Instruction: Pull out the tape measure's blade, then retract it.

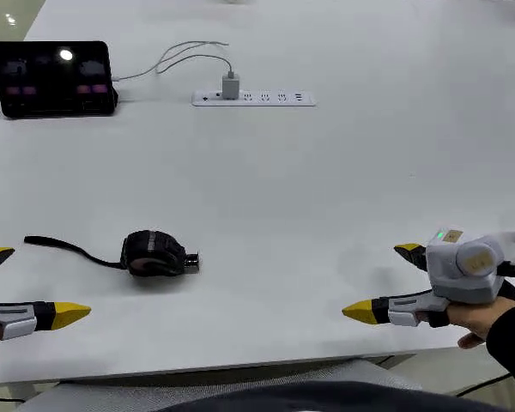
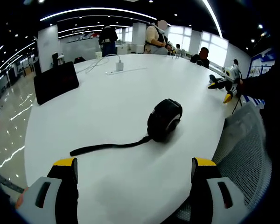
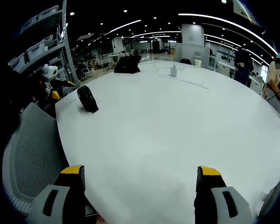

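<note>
Two hand-held grippers are in use, one per hand. Each has two black jaws with yellow tips.

1. Left hand-held gripper [image 1: 33,283]: jaws spread wide with nothing between them. It hangs at the near edge of the desk [image 1: 326,197], towards the left corner, and touches nothing.
2. Right hand-held gripper [image 1: 384,280]: jaws spread wide with nothing between them. A hand [image 1: 476,322] holds it over the near edge, towards the right corner. It points along that edge at the left unit.

One tape measure [image 1: 154,255] lies on the desk close to the near edge. It is just beside the left hand-held gripper and well apart from the right one.
- Case: black and rounded, lying on its side.
- Wrist strap [image 1: 64,247]: one, black, trailing flat from the case towards the left edge.
- Blade: not drawn out. A short stub projects from the case end facing the right hand-held gripper.

Other items on the desk, all towards the far edge:
- One dark tablet [image 1: 53,77] stands propped near the far left corner.
- One white power strip [image 1: 253,99] lies flat, midway along the far edge.
- One white charger [image 1: 230,86] is plugged into the strip's left end.
- Two strands of white cable [image 1: 184,56] loop from the charger towards the tablet.

One grey mesh chair [image 2: 245,149] stands against the near edge.
</note>
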Available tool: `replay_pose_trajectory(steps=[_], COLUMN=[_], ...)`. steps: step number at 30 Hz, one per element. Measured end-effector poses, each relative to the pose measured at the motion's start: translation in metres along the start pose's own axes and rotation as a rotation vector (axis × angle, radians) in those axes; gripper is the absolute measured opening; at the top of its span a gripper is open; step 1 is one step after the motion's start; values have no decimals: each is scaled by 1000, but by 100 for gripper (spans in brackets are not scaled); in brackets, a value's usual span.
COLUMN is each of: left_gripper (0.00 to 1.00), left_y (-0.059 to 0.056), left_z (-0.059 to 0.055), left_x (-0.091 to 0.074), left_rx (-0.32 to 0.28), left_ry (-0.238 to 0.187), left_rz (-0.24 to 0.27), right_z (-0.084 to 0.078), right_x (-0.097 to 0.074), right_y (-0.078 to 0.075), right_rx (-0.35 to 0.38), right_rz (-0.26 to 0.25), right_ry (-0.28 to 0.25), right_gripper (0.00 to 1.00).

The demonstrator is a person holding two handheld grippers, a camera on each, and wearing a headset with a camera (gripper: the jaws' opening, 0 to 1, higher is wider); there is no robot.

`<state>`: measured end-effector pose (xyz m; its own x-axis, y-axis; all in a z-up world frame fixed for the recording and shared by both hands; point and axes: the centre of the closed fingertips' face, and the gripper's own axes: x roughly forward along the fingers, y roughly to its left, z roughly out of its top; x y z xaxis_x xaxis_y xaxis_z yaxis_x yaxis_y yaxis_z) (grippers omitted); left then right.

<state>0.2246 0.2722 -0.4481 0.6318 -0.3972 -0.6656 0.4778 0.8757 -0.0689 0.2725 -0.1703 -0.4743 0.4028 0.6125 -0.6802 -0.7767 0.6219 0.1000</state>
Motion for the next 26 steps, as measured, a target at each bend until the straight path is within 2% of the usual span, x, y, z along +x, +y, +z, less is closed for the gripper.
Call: replay_pose_trajectory(steps=[6,9,10,11,12,16,26], left_gripper=[99,89,89,94,95,98,99], left_y=[-4,-9,-9,-10,-14,-12,-4], left_z=[4,3,1,-1,-5,-8,-4], left_x=[-2,-3,-2,-1,0,1,0], left_rx=[-7,-16,-22,-23,-31,-29,-3], left_ry=[-3,-1,7,8,21,29,15], left_rz=[-21,-49,-54,-59,-83,-78,-51], right_z=[-2,-5,-5,-6,-8,-10,-7], right_x=[-4,-5,-6,-6,-6,-7,-7], right_y=[3,3,3,3,2,4,6], right_rx=[-4,-20,-21,-23,-21,-14,-26], right_rz=[5,1,1,0,-2,-3,7], right_ry=[15,24,24,27,31,38,31], right_gripper=[99,99,99,99,99,99,99])
